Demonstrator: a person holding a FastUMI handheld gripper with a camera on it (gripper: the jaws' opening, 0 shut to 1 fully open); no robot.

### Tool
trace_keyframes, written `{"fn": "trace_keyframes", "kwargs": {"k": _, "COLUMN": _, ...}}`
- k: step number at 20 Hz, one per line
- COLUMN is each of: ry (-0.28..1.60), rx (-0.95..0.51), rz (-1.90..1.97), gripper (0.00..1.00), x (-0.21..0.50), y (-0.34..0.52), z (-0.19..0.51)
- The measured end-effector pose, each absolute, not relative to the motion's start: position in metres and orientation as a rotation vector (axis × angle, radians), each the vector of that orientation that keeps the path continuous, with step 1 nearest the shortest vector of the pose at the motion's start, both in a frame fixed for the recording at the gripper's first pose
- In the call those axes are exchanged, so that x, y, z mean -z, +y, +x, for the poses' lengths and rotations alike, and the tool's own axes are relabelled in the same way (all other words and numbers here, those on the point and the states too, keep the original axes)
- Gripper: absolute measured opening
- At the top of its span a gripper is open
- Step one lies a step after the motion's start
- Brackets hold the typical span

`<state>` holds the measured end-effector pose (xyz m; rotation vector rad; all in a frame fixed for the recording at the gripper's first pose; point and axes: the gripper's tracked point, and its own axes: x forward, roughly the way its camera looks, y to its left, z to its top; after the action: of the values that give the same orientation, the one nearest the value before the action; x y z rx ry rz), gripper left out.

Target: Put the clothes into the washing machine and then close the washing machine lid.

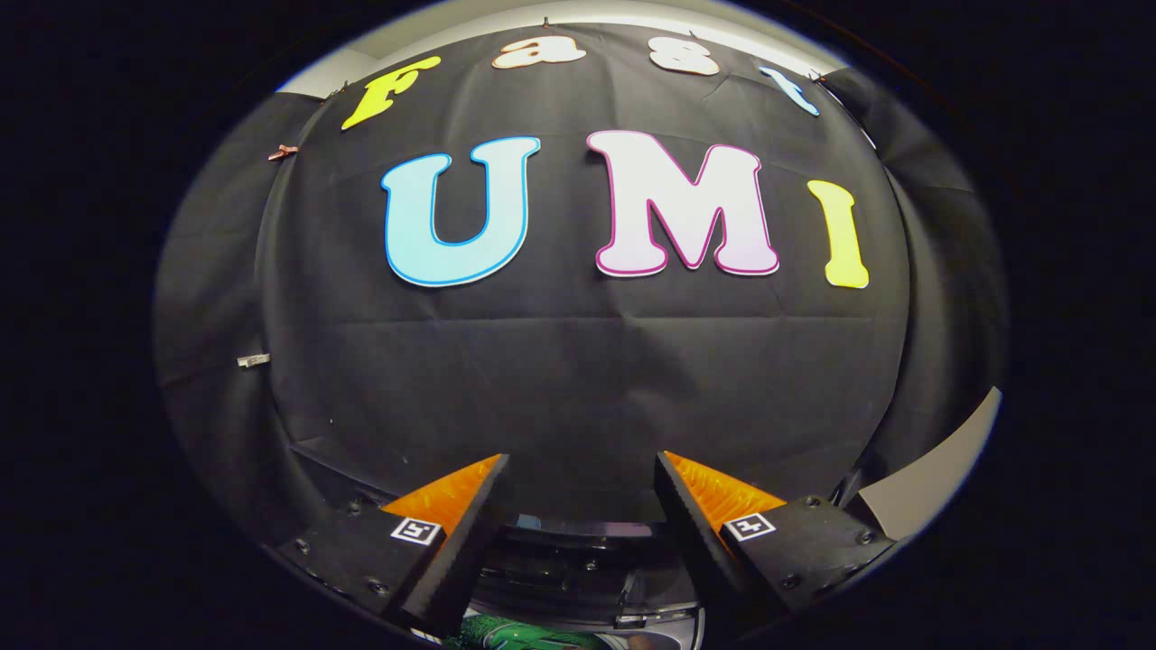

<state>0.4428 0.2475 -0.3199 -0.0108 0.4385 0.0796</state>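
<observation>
On my left, the tool's left finger [452, 524] juts up toward the booth's black cloth wall [578, 379], and on my right its mate stands well apart from it, so the tool [582, 469] is spread wide with nothing between the fingers. In the gap low between them I see a dark, glossy curved rim that I take to be the top of the washing machine [578, 564], just below and ahead of the fingertips; I cannot tell whether its lid is up or down. Beneath that, right by the finger bases, sits a patch of green patterned fabric [524, 639], which I judge to be the clothes. Farther right, a pale grey panel [939, 478] edges in beside the wall. I read this as the opening step, clothes not yet gripped. Next I need to tilt the tool down, bring the fingers over the fabric and close on it.
</observation>
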Motion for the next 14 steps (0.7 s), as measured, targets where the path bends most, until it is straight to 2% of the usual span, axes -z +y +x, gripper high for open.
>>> {"fn": "trace_keyframes", "kwargs": {"k": 14, "ry": 0.525, "rx": -0.087, "rz": -0.010, "gripper": 0.99, "x": 0.313, "y": 0.248, "z": 0.395}}
